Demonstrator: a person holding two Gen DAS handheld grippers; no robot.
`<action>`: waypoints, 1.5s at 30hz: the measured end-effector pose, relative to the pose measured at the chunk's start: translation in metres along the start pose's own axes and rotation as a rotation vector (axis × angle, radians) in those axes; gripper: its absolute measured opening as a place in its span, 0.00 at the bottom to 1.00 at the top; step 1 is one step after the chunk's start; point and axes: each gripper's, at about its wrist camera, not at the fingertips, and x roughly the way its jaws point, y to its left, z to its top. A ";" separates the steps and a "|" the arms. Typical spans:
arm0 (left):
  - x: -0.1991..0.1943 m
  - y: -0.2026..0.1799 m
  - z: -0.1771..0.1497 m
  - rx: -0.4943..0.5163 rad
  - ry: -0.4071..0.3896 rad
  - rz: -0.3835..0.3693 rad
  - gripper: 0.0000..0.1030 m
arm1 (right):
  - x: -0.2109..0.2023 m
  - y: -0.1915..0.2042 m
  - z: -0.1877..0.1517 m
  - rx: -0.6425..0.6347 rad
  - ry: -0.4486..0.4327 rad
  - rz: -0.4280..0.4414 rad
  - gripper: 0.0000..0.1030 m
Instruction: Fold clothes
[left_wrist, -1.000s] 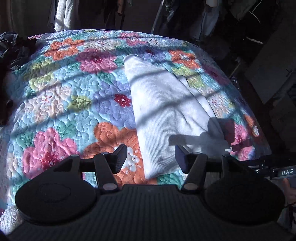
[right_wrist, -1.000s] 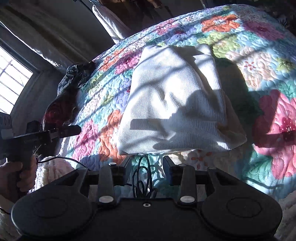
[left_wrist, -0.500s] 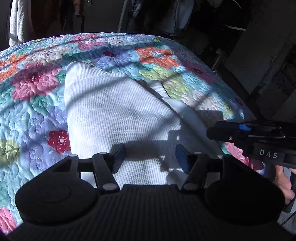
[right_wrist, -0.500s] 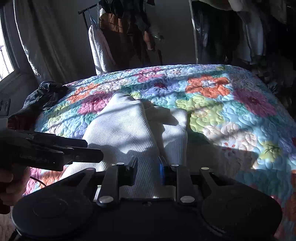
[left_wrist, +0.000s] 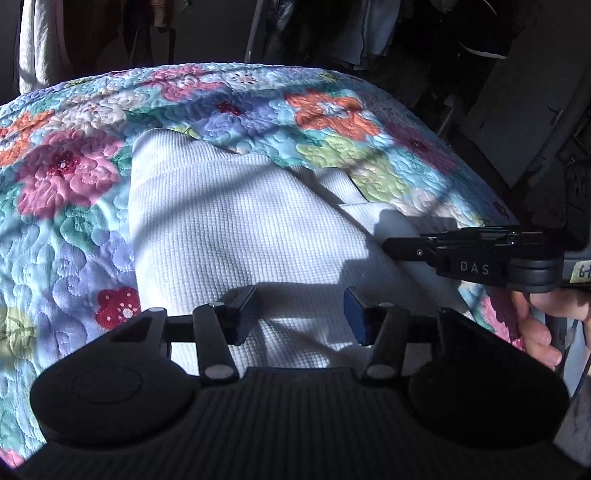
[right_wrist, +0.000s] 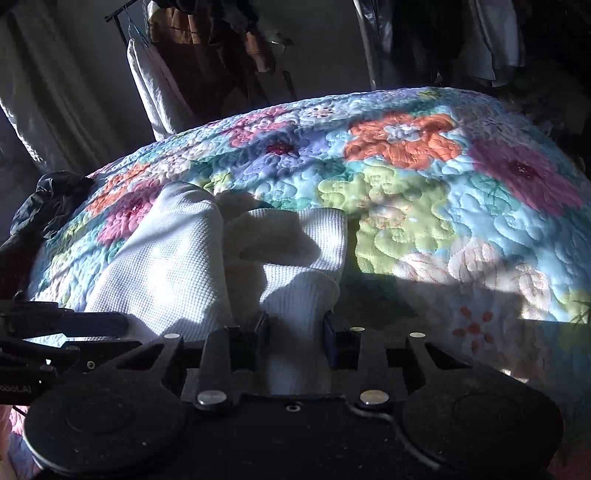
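A white waffle-knit garment (left_wrist: 229, 229) lies partly folded on the floral quilt (left_wrist: 74, 206), its near edge toward me. My left gripper (left_wrist: 300, 314) is open, its fingers straddling the near edge of the garment. My right gripper (right_wrist: 293, 328) has its jaws set around a bunched fold of the same garment (right_wrist: 177, 258) at its near right corner; the cloth fills the gap between them. The right gripper also shows in the left wrist view (left_wrist: 472, 258), low over the garment's right side. The left gripper shows at the left edge of the right wrist view (right_wrist: 62, 332).
The floral quilt (right_wrist: 424, 192) covers a bed. A dark garment (right_wrist: 48, 199) lies at the bed's far left. Hanging clothes (right_wrist: 207, 48) and a rack stand behind the bed. A dark cabinet (left_wrist: 524, 110) stands at the right.
Both grippers have moved in over the garment's near edge. The right gripper's jaws now have a fold of the cloth between them. The left gripper stays open.
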 end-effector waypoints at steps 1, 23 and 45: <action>-0.001 0.000 0.000 -0.005 -0.002 0.002 0.49 | -0.006 0.010 -0.002 -0.075 -0.023 0.005 0.10; -0.004 -0.011 -0.007 0.095 -0.036 0.106 0.49 | -0.032 0.000 0.024 -0.100 -0.325 -0.079 0.09; 0.009 -0.057 -0.011 -0.126 0.060 0.601 0.67 | -0.028 0.007 -0.041 -0.083 0.137 0.102 0.49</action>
